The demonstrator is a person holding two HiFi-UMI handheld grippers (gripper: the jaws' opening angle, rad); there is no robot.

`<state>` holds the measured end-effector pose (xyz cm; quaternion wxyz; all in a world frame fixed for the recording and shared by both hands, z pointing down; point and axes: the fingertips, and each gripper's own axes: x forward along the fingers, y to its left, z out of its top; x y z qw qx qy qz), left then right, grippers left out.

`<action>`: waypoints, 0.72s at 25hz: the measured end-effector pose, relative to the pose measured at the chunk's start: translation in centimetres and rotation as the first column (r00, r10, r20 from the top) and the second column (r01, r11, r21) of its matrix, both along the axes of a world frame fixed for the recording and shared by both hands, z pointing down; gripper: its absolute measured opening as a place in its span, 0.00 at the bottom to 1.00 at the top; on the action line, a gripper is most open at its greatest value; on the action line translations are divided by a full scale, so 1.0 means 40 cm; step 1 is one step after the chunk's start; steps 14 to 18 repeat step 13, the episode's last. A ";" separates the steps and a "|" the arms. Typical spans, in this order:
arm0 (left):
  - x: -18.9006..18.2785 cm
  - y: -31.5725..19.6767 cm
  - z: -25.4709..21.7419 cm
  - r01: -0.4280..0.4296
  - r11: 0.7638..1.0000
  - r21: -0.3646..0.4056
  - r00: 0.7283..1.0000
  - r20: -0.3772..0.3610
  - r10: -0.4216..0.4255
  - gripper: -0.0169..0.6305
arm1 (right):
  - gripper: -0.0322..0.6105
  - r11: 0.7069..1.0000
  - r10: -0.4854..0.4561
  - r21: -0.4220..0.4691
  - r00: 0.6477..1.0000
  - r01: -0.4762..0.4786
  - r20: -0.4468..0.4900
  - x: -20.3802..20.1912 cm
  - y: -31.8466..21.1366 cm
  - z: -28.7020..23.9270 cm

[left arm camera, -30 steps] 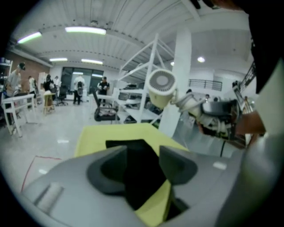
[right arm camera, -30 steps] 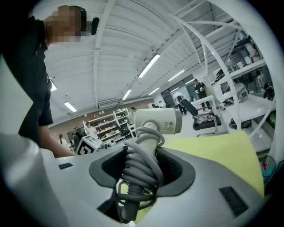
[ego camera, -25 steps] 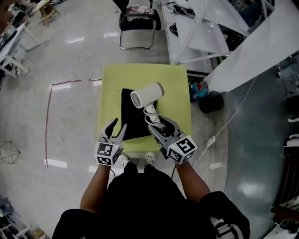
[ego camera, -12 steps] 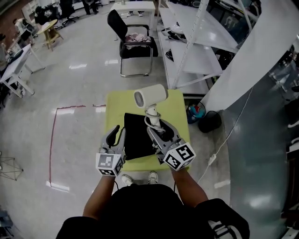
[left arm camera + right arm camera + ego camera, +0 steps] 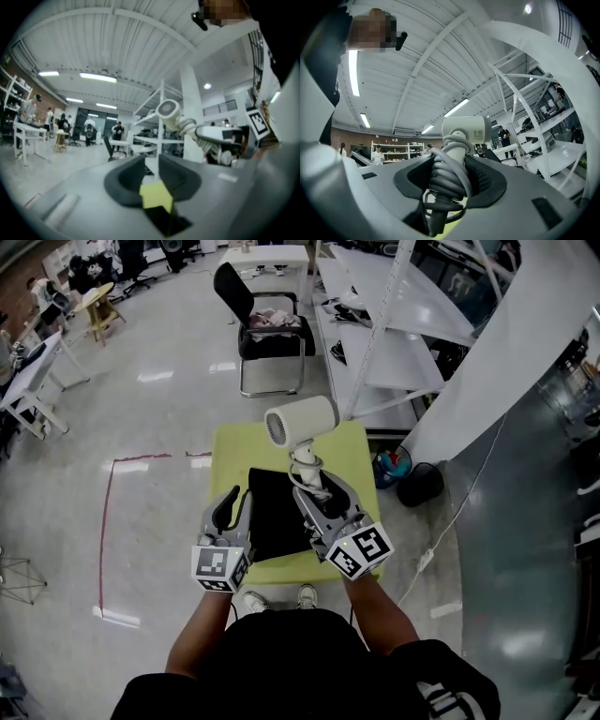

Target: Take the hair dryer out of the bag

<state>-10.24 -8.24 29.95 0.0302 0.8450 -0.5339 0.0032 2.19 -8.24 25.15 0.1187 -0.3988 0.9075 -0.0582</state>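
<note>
A white hair dryer is held up above the table, its barrel level and its handle wrapped in grey cord. My right gripper is shut on that wrapped handle. The black bag lies flat on the yellow-green table. Raised over the bag's left edge, my left gripper has a narrow gap between its jaws and nothing in it. The hair dryer also shows at the upper right of the left gripper view.
A black chair stands beyond the table. White shelving rises at the right, with a dark bin at its foot. Red tape marks the floor at left. Several people stand far off in the room.
Both grippers have risen. The hair dryer has come up off the bag and table. The left jaws have narrowed from wide open to a small gap.
</note>
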 end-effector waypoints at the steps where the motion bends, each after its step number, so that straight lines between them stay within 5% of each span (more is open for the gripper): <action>1: 0.002 0.000 -0.005 0.002 1.000 0.005 1.000 0.000 -0.002 0.17 | 0.35 1.000 0.000 0.004 1.000 0.000 0.000 0.000 0.001 -0.002; 18: -0.007 0.005 0.006 0.014 1.000 -0.004 1.000 0.010 -0.014 0.17 | 0.35 1.000 0.004 0.014 1.000 -0.004 0.005 0.005 0.006 -0.002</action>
